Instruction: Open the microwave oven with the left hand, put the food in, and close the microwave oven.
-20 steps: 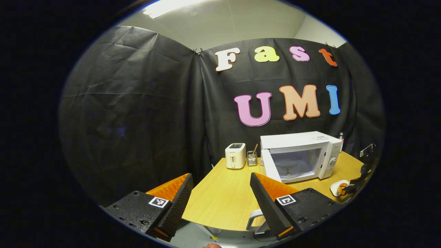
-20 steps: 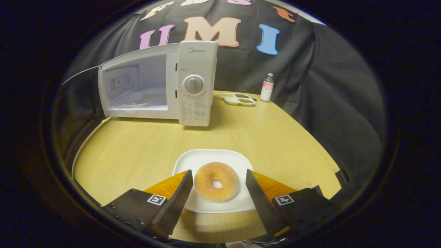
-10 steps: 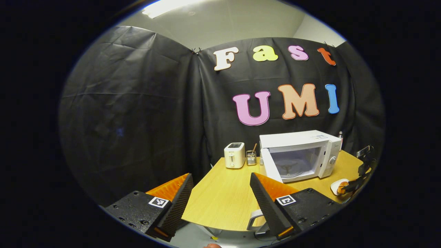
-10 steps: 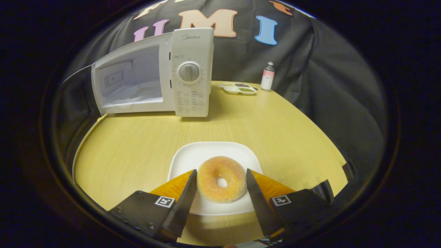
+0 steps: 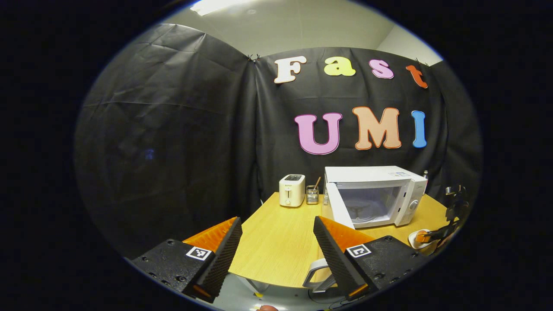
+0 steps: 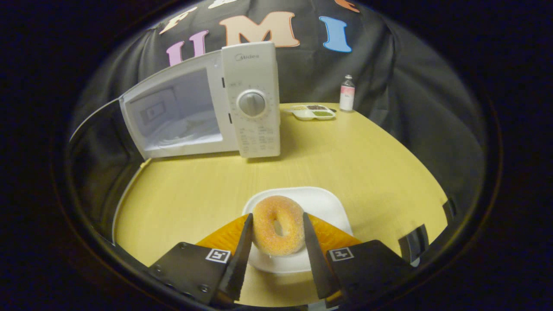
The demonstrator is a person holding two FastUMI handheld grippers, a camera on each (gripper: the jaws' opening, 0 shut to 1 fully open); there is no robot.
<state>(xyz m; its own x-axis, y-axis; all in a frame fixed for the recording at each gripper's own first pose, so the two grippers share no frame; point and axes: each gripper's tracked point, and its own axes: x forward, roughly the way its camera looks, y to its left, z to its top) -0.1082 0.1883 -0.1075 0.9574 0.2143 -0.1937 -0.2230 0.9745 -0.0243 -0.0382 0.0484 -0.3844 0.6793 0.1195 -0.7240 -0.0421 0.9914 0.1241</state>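
Your right tool pinches the donut from both sides, seemingly tilted up off the plate on the bench. Beyond it the microwave stands with its door swung wide. Your left tool hangs spread and empty, well back from the bench edge.

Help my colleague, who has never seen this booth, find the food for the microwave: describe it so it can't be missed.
Start at the white microwave, door open, on the wooden table. In front of it lies a white plate, and the food is the sugared doughnut there, between the right gripper's fingers. It is the one ring-shaped thing around.
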